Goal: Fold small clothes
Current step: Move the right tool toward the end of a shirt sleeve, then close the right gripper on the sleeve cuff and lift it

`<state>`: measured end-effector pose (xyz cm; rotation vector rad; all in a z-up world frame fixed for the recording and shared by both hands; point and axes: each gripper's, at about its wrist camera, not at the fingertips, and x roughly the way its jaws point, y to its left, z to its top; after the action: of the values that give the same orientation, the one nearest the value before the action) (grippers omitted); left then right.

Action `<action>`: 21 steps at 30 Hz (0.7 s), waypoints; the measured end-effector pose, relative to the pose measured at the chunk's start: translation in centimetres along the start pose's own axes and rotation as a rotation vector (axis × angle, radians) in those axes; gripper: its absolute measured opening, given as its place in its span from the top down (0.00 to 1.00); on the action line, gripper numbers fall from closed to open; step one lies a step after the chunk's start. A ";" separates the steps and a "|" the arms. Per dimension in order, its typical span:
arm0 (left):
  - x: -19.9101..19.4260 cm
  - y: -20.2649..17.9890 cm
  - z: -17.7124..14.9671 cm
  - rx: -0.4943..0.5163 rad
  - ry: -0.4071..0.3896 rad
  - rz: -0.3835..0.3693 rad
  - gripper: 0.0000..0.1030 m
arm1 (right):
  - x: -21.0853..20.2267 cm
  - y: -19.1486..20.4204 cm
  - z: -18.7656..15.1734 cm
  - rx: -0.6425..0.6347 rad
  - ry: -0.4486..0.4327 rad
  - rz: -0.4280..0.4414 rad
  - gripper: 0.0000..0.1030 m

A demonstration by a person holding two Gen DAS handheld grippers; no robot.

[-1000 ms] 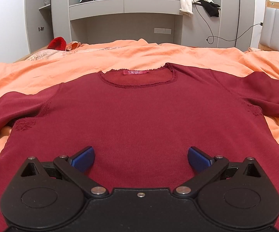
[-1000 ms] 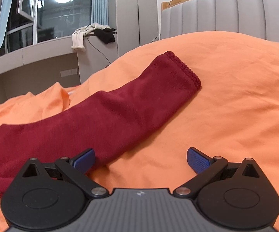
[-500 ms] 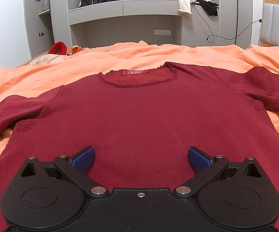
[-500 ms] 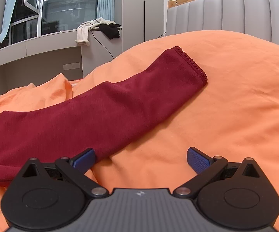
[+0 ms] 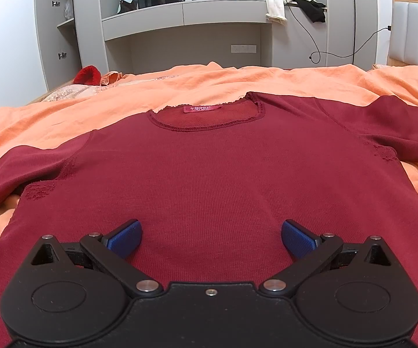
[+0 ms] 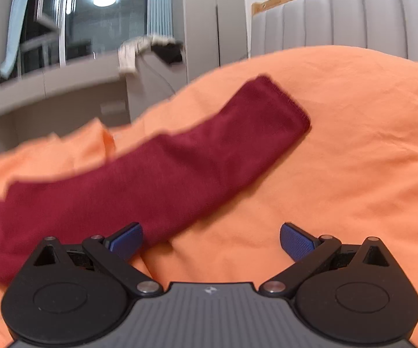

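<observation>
A dark red long-sleeved top (image 5: 209, 174) lies flat, front up, on the orange bedspread (image 5: 64, 116), neckline and pink label (image 5: 202, 108) at the far side. My left gripper (image 5: 211, 239) hovers open over the lower middle of the top, nothing between its blue pads. In the right wrist view the top's sleeve (image 6: 180, 168) stretches up to the right, its cuff (image 6: 290, 101) on a mound of bedspread. My right gripper (image 6: 211, 239) is open; its left pad (image 6: 127, 239) sits at the sleeve's near edge, its right pad over bare bedspread.
Grey built-in shelving (image 5: 180, 17) and a window stand beyond the bed, with clothes draped on the ledge (image 5: 293, 3) and a hanging cable. A red item (image 5: 87, 74) lies at the bed's far left. A padded grey headboard (image 6: 354, 17) rises on the right.
The left gripper has drawn back and tilted up slightly over the top. The right gripper is swinging right along the sleeve, blurring its view. Both stay open.
</observation>
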<state>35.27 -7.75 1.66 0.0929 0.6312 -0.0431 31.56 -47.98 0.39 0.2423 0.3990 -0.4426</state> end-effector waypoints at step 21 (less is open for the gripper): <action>0.0 -0.1 -0.2 0.009 -0.004 0.008 0.00 | 3.7 -4.1 3.3 0.260 -0.104 -0.051 0.37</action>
<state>35.19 -7.85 1.47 0.1045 0.6270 -0.0383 33.82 -53.99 1.22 0.4603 0.2454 -0.5550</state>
